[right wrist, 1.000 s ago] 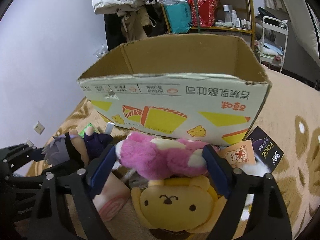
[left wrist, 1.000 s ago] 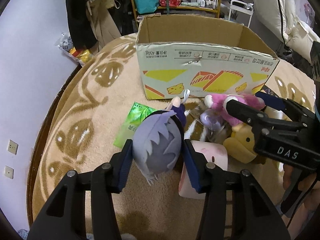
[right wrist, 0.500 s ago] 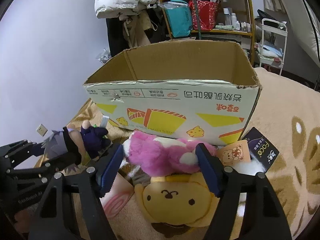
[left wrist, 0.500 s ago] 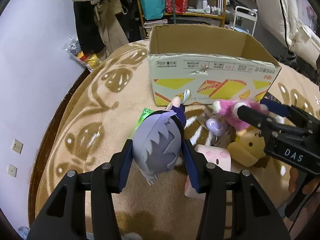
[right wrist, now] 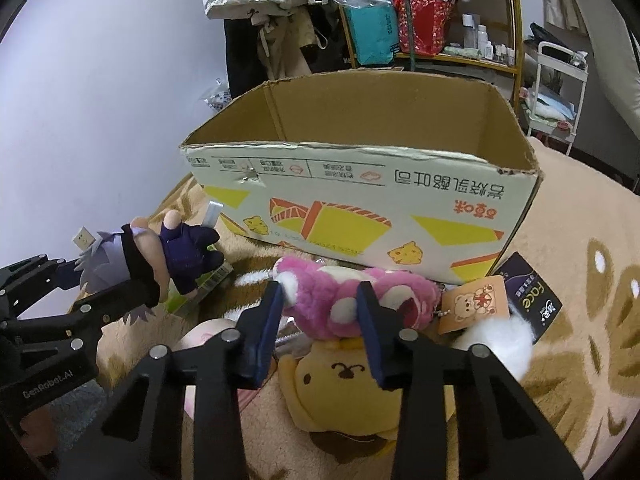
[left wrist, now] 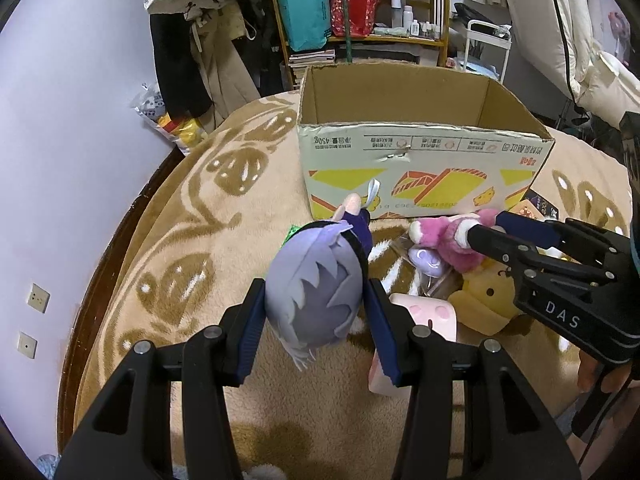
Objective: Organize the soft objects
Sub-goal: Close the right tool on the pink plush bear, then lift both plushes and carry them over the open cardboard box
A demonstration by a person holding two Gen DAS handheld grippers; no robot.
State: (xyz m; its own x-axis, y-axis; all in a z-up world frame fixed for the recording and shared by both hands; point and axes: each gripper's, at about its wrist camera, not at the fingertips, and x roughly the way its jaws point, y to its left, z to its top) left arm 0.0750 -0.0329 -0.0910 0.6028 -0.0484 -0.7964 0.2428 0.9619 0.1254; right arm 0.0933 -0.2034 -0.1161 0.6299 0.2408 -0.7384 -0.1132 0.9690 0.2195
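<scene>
The left claw [left wrist: 316, 324] pinched the grey-haired head of a small doll [left wrist: 314, 300] between its blue pads, holding it clear of the beige patterned blanket [left wrist: 168, 248] below. The doll's purple body pointed away from the claw toward the cardboard box [left wrist: 420, 168], which stood open-topped just beyond it.

To the right of that claw, the right claw [right wrist: 320, 320] had just been closing, and its pads pressed on a pink plush toy [right wrist: 352, 296], squeezing it at the middle. The pink toy lay on top of a yellow plush bear [right wrist: 344, 376], directly beneath the claw. A pink roll-shaped cushion [left wrist: 420, 316] lay to the left of the right claw, between the two claws. Just right of the pink toy sat a bear-printed tag [right wrist: 476, 304], a dark packet [right wrist: 528, 296] and a white fluffy item [right wrist: 500, 344]. The box stood close behind the pile. Far beyond it were a wooden shelf [right wrist: 452, 56] and hanging clothes [right wrist: 256, 8].
</scene>
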